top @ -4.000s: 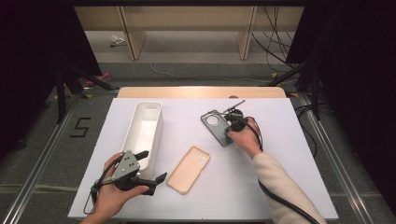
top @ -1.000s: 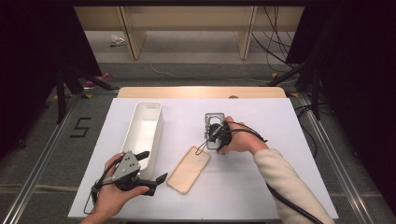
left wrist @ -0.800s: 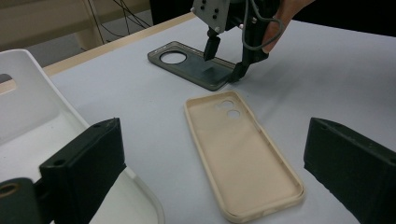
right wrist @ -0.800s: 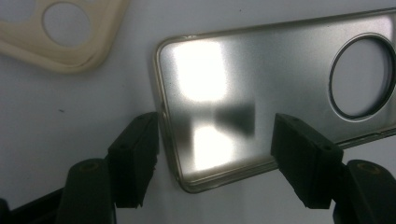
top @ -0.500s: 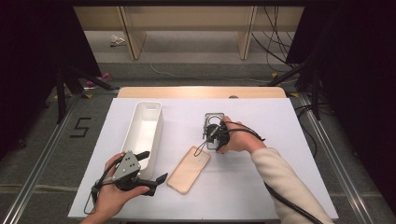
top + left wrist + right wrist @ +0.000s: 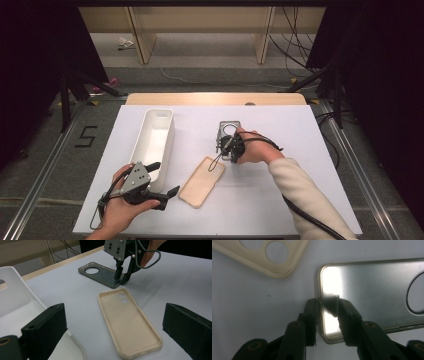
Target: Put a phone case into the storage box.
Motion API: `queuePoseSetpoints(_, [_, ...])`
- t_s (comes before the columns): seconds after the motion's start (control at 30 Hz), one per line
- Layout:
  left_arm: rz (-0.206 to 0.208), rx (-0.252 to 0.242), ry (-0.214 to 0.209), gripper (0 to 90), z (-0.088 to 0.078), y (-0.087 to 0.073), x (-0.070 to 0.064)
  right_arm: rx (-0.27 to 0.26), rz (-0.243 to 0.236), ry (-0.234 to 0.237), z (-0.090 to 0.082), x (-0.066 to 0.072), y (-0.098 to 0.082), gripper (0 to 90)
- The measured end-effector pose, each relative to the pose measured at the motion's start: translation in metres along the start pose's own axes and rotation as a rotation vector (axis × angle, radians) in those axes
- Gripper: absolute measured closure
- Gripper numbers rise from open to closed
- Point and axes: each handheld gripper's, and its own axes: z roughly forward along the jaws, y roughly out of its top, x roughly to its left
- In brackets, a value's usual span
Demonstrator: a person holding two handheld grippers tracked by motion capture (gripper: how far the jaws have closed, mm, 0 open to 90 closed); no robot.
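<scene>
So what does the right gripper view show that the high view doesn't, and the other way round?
The right gripper view alone shows the right gripper with one jaw outside and one inside the short end wall of the grey phone case; its jaws have just been closing. The high view alone shows the white bin, the left gripper and the table. Both show the grey case and the beige phone case.

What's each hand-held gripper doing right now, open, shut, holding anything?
Left hand-held gripper: open, holding nothing.
Right hand-held gripper: jaws have just been closing, now pinching the short edge of the grey phone case.
</scene>
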Motion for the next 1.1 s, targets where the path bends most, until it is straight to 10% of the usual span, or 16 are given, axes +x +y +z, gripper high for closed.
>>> queuePoseSetpoints(0.6, [-0.001, 0.000, 0.000, 5.0, 0.000, 0.000, 0.000, 0.016, -0.029, -0.007, 0.000, 0.006, 0.002, 88.0])
queuePoseSetpoints(1.1, [0.001, 0.004, 0.005, 5.5, 0.001, -0.001, 0.001, -0.196, 0.122, 0.023, -0.016, 0.004, -0.021, 88.6])
